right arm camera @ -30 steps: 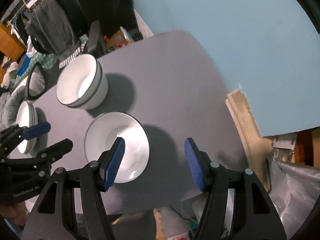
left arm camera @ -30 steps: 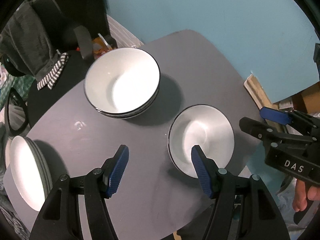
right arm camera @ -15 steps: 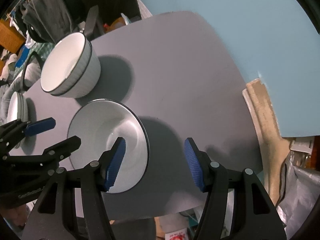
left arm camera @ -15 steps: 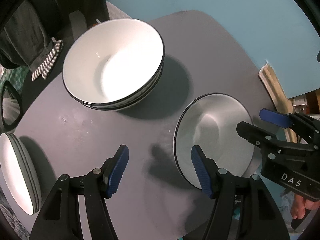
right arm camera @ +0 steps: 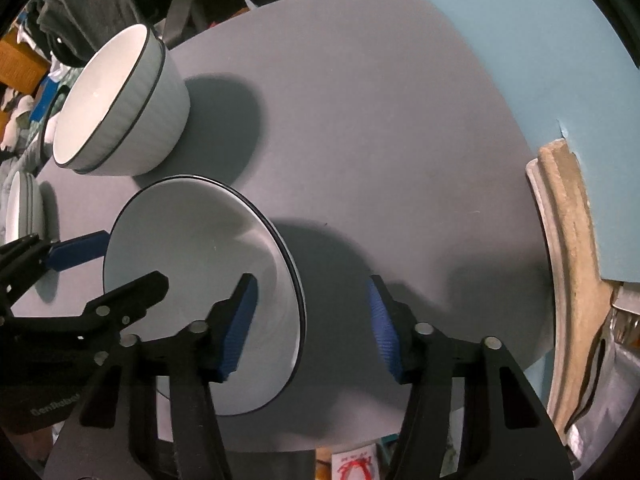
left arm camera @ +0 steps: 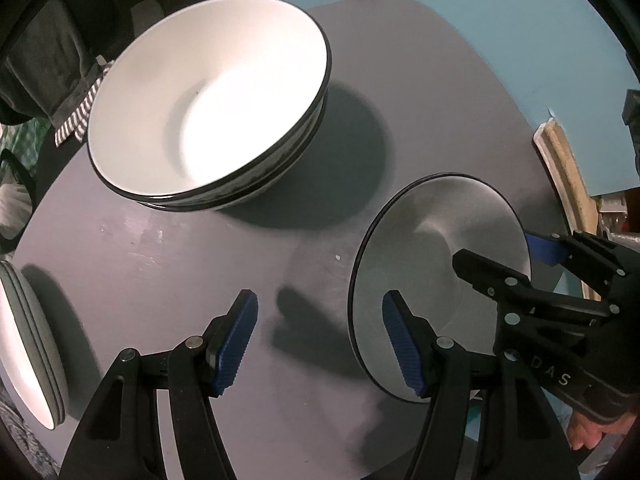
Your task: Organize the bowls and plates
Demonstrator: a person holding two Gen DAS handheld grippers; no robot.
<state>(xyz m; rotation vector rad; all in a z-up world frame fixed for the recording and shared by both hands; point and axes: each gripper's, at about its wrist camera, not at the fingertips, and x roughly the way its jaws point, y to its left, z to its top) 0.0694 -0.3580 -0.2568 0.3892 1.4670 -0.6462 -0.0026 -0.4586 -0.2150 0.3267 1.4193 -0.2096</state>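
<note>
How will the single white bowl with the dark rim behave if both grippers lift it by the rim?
The single white bowl with the dark rim looks glazed, so probably slippery and breakable. Its thin flaring rim gives the blue fingers little hold; it may tilt.

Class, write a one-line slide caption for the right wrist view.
Right gripper, jaws just closing, straddles the rim of a single bowl on the grey table, the left gripper astride its opposite rim.

both wrist views close above, facing down, sharing the table (left arm camera: pixel 168 280)
</note>
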